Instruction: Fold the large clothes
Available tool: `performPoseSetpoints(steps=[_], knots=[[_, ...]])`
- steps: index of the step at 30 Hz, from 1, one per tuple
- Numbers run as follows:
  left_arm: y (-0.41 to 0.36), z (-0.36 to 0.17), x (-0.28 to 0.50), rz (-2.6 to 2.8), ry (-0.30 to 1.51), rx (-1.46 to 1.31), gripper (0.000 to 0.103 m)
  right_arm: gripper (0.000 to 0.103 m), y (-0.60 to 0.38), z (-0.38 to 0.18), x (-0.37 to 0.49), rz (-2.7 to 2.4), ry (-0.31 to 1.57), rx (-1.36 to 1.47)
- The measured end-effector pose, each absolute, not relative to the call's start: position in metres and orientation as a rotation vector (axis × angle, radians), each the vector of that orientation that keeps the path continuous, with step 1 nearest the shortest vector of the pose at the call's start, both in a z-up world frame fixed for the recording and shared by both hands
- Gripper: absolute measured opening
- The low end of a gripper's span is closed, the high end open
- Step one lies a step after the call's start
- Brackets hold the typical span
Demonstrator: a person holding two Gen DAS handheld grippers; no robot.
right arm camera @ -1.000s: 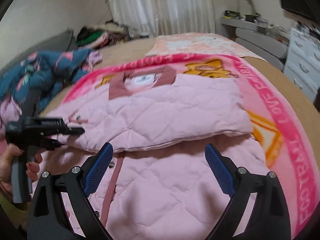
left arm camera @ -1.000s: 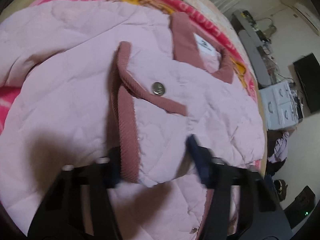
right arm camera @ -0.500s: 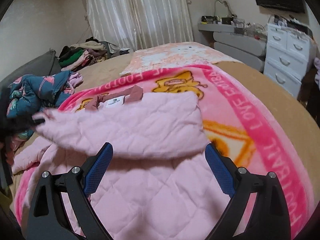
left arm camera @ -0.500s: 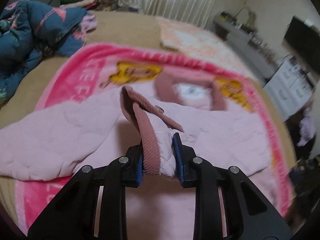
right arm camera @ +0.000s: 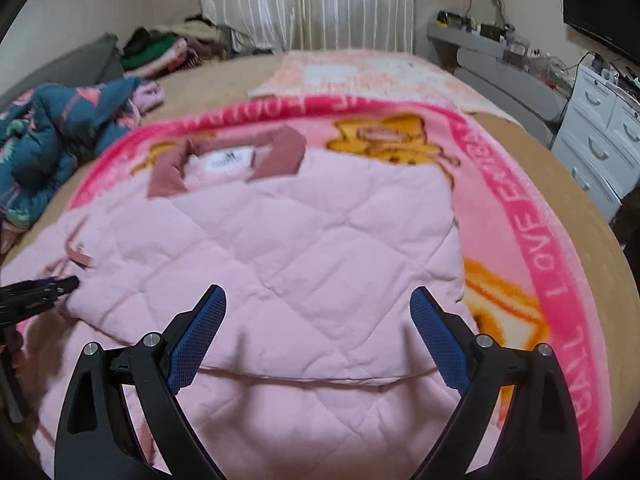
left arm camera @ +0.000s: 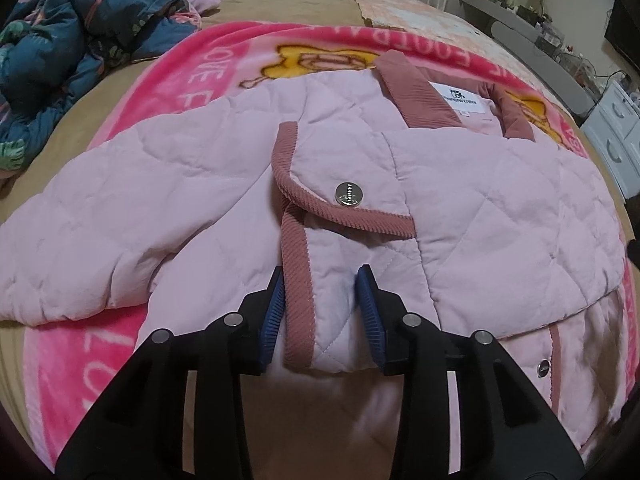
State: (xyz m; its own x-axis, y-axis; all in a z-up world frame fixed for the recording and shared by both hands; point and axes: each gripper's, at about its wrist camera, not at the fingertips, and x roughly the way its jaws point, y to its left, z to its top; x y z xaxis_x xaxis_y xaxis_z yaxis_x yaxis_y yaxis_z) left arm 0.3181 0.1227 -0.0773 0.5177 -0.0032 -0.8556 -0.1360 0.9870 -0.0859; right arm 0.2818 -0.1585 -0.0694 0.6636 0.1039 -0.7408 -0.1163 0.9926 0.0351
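Pink quilted jacket (left arm camera: 500, 208) lies spread on a bright pink cartoon blanket (left arm camera: 192, 92) over the bed (right arm camera: 532, 168), collar (left arm camera: 416, 92) at the far end with a white label showing inside it. One sleeve (left arm camera: 100, 220) is folded across the front; its cuff (left arm camera: 296, 292), edged in dusty-rose ribbed trim, lies flat on the jacket body near a silver snap button (left arm camera: 349, 194).

Left tool (left arm camera: 322, 312): jaws have just been opening and now stand narrowly apart, one on each side of the cuff end. The cuff sits between the blue pads (left arm camera: 370, 312) (no pad visibly presses on it, small gaps each side), so the cloth appears released.

Right tool (right arm camera: 316, 344): jaws spread wide, nothing between them, poised over the folded lower part of the jacket. In its view the left tool's black tip shows at the far left edge, against the jacket.

Beside the blanket: a heap of dark teal patterned clothing (left arm camera: 68, 52). White drawers (right arm camera: 600, 136) stand at the right of the room, curtains (right arm camera: 320, 0) behind the bed.
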Motion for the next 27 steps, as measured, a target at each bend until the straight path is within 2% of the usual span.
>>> performPoseSetpoints(steps=[4,10,16,18,20,21,23,27], knots=[[0.119,-0.080,0.320,0.085,1.019,-0.136,0.030,0.093,-0.160,-0.101,0.300,0.085,0.939,-0.014],[0.121,-0.083,0.318,0.075,1.007,-0.153,0.037,0.093,-0.172,-0.127,0.310,0.049,0.962,0.018],[0.120,-0.081,0.318,0.082,1.003,-0.159,0.041,0.094,-0.172,-0.101,0.294,0.046,0.938,0.103],[0.122,-0.079,0.317,0.087,1.003,-0.164,0.047,0.094,-0.170,-0.089,0.284,0.068,0.908,0.132],[0.123,-0.074,0.314,0.091,1.002,-0.166,0.064,0.099,-0.167,-0.080,0.276,0.076,0.885,0.134],[0.124,-0.071,0.311,0.094,0.997,-0.165,0.069,0.099,-0.164,-0.077,0.271,0.078,0.873,0.136],[0.127,-0.065,0.306,0.110,0.987,-0.166,0.088,0.099,-0.161,-0.072,0.266,0.100,0.872,0.161],[0.135,-0.051,0.294,0.135,0.964,-0.184,0.094,0.099,-0.147,-0.064,0.255,0.127,0.862,0.164]])
